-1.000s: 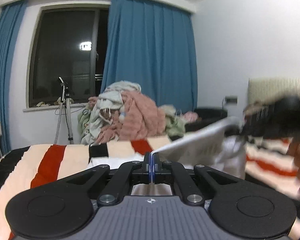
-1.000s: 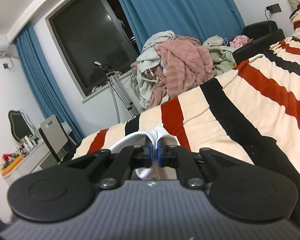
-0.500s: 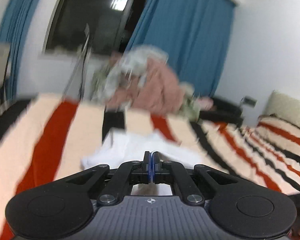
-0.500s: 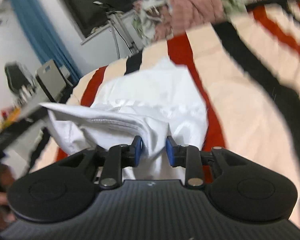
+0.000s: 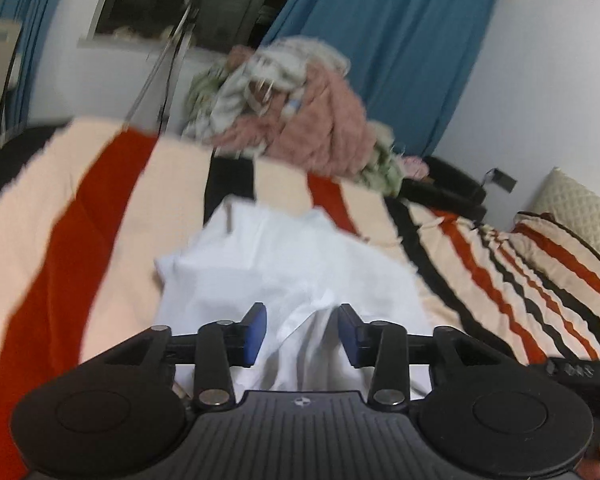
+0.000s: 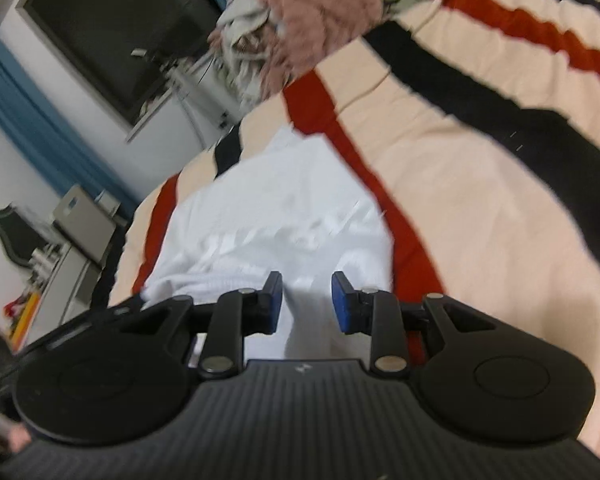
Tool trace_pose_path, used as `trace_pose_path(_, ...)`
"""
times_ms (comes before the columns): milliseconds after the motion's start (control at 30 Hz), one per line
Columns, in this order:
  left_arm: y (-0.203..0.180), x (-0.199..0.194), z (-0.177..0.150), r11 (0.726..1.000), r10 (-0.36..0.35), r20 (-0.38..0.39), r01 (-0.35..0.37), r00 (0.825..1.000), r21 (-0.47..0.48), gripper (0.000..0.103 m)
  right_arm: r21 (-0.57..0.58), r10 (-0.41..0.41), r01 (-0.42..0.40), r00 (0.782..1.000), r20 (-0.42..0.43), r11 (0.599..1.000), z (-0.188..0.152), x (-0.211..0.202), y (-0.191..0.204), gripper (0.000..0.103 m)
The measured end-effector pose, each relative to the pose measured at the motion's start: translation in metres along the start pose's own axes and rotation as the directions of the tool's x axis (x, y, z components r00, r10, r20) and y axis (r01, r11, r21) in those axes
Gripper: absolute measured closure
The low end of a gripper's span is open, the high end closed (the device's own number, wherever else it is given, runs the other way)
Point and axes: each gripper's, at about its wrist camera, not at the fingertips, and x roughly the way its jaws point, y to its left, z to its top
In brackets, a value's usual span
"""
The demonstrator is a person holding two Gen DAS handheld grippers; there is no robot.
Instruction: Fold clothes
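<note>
The white garment [image 5: 284,276] lies rumpled on the striped blanket [image 5: 80,216], occupying the centre of both wrist views [image 6: 276,216]. The left gripper [image 5: 302,330], at lower centre of its frame, has its jaws spread wide; a raised fold of the cloth sits between them, ungripped. The right gripper [image 6: 306,302] is likewise spread apart above the cloth, holding nothing. A pile of clothes [image 5: 296,108] sits at upper centre, before blue curtains [image 5: 384,40].

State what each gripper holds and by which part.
Nothing held. The left gripper and right gripper are both open over the white garment lying on the striped bedspread.
</note>
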Motion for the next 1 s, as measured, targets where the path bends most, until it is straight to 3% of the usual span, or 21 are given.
trace_pose_path(133,-0.037,-0.048,-0.007,0.991,-0.021,0.055,0.013,0.998,0.136,0.061,0.041,-0.005,0.003,0.999,0.042,0.999,0.004,-0.008,-0.007,0.072)
trace_pose_path(267,-0.079,-0.067,-0.025,0.948,-0.069,0.078,0.041,0.995,0.316,0.061,0.009,0.006,-0.007,0.999,0.040,1.000,0.003,-0.013,-0.003,0.072)
trace_pose_path(367,-0.105,-0.055,-0.046,0.899,-0.027,0.061,-0.002,0.998,0.438,0.061,-0.038,0.026,-0.025,0.999,0.033,0.999,0.000,-0.013,0.005,0.072)
trace_pose_path(500,-0.121,-0.014,-0.073,0.834,0.087,0.028,-0.088,0.996,0.545,0.059,-0.116,0.027,-0.022,0.999,0.039,0.993,-0.003,-0.016,0.017,0.072)
trace_pose_path(567,-0.121,-0.001,-0.078,0.829,0.121,0.029,-0.117,0.992,0.546,0.062,-0.154,0.022,-0.015,0.999,0.040,0.988,-0.005,-0.015,0.022,0.072)
trace_pose_path(600,-0.120,0.006,-0.080,0.827,0.137,0.030,-0.131,0.990,0.546,0.068,-0.173,0.019,-0.012,0.999,0.040,0.985,-0.006,-0.015,0.025,0.072)
trace_pose_path(633,-0.117,0.006,-0.078,0.841,0.137,0.033,-0.134,0.990,0.525,0.081,-0.195,0.017,-0.009,0.999,0.038,0.981,-0.007,-0.014,0.027,0.072)
trace_pose_path(667,-0.114,0.005,-0.076,0.855,0.136,0.037,-0.136,0.990,0.501,0.088,-0.214,0.016,-0.008,0.999,0.035,0.977,-0.009,-0.014,0.030,0.072)
trace_pose_path(833,-0.088,-0.043,-0.044,0.953,0.063,0.126,-0.097,0.990,0.286,0.092,-0.316,0.016,-0.008,1.000,0.023,0.949,-0.017,-0.011,0.044,0.072)
trace_pose_path(900,-0.077,-0.066,-0.031,0.979,0.011,0.158,-0.042,0.987,0.199,0.092,-0.372,0.021,-0.008,0.999,0.029,0.928,-0.021,-0.011,0.052,0.072)
trace_pose_path(1000,-0.065,-0.089,-0.017,0.991,-0.057,0.191,0.033,0.980,0.127,0.092,-0.469,0.030,-0.002,0.998,0.051,0.883,-0.029,-0.013,0.067,0.072)
